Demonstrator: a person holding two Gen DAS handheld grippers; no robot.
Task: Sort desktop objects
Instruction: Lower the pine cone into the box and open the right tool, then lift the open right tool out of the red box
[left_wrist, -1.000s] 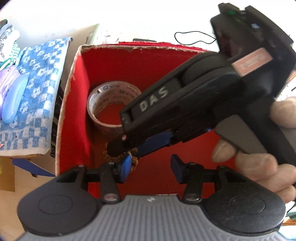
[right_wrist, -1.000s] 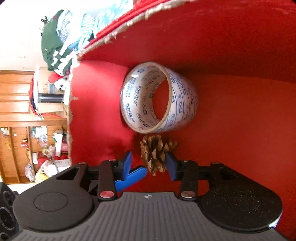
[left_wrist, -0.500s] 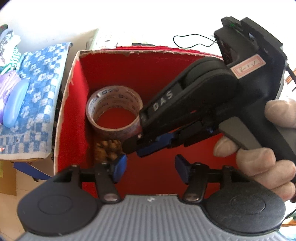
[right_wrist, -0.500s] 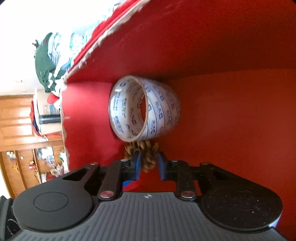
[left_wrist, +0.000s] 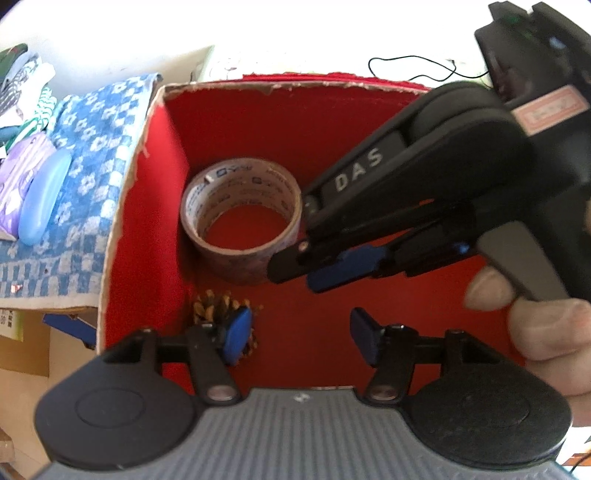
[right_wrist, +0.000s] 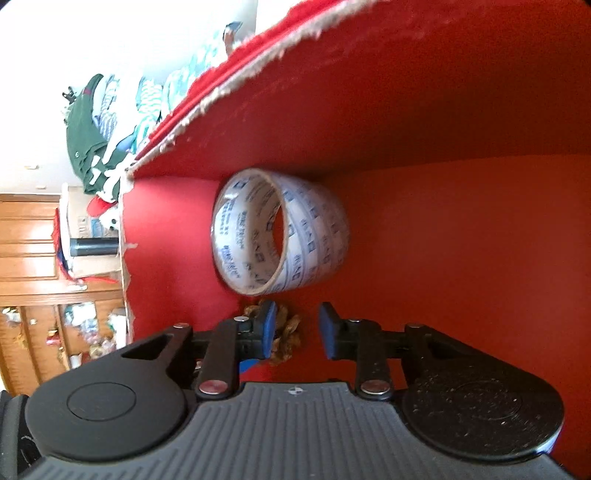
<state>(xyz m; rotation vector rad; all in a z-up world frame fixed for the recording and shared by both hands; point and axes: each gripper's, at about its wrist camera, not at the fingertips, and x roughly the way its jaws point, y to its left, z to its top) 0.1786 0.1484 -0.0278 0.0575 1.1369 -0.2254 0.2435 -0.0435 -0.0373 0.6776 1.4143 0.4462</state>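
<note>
A red-lined box holds a roll of printed tape and a brown pine cone lying on its floor near the left wall. My left gripper is open and empty above the box's near side; its left finger partly hides the cone. My right gripper reaches into the box from the right, above the floor. In the right wrist view the right gripper is open, with the pine cone lying loose beyond its fingers, below the tape.
A blue checkered cloth lies left of the box with a light blue case and a purple packet on it. A black cable lies behind the box. Folded clothes and wooden cupboards stand beyond.
My right gripper opened and let go of the pine cone, which now rests on the box floor. The right gripper drew back up and to the right, away from the cone.
</note>
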